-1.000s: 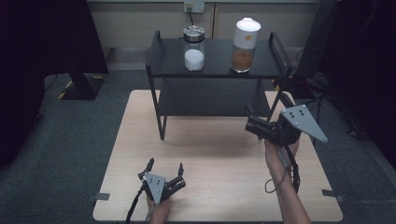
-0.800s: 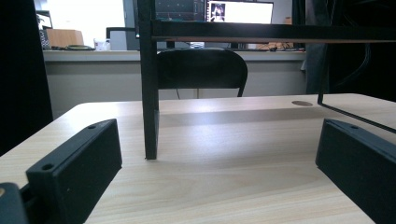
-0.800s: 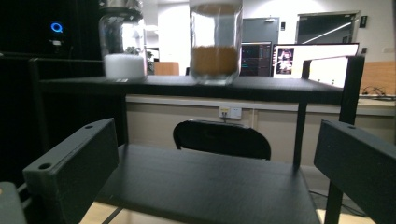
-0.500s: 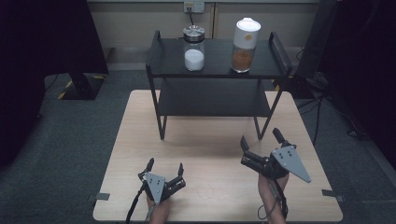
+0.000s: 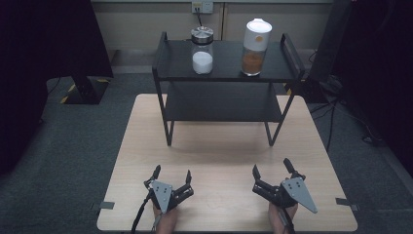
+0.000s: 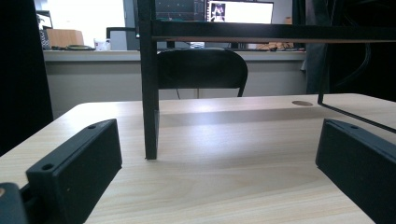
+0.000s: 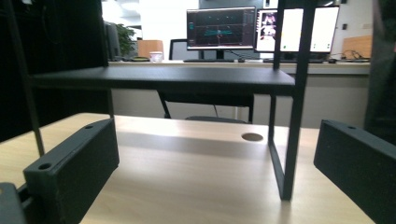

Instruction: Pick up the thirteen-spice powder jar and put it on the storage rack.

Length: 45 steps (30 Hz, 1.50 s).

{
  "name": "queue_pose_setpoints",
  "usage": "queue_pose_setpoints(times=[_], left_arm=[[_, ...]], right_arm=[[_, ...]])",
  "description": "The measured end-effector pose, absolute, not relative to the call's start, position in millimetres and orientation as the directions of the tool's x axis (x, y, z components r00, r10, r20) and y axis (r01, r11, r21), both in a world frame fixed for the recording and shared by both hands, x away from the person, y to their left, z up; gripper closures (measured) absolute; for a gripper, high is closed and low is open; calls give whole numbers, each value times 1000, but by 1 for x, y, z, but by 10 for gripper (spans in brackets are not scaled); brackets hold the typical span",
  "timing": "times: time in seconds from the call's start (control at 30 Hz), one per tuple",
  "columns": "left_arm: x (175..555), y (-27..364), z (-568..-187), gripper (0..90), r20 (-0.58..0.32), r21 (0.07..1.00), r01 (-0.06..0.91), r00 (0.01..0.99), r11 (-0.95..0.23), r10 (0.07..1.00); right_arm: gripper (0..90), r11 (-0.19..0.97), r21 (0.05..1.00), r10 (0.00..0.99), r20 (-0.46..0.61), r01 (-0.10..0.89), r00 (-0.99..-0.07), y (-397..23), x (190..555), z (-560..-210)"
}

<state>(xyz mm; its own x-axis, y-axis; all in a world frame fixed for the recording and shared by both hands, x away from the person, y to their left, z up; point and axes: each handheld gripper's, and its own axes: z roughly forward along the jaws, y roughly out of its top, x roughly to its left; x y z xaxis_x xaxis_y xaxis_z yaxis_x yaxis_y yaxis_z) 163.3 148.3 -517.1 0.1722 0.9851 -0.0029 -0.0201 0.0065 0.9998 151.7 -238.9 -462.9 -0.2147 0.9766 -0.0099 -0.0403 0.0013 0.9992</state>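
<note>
My left gripper rests open near the table's front edge, left of centre, with nothing between its jaws. My right gripper rests open near the front edge at the right, also holding nothing. A black two-level rack stands at the back of the wooden table. On its top shelf stand a glass jar of white powder with a metal lid and a white-capped container of brown powder. The left gripper view looks at the rack's front left leg; the right gripper view looks at its front right leg.
The rack's lower shelf holds nothing that I can see. A cable hole lies in the tabletop past the rack. Beyond the table are a dark chair and lit monitors. Cables trail on the floor at right.
My right gripper has come down from beside the rack's right side to the table's front edge, level with the left one. The left gripper has stayed still.
</note>
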Motion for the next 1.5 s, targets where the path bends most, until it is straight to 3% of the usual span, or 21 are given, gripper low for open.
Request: queue_pose_setpoints(times=[0.53,1.5], left_arm=[[163,147,-517,0,-4,1000,-21,167,8,986],[162,147,-517,0,-6,1000,-21,164,10,986]], right_arm=[[0,-8,998,988,-2,-65,-152,-237,142,-513],[0,13,999,994,-18,-48,-107,-230,146,-519]])
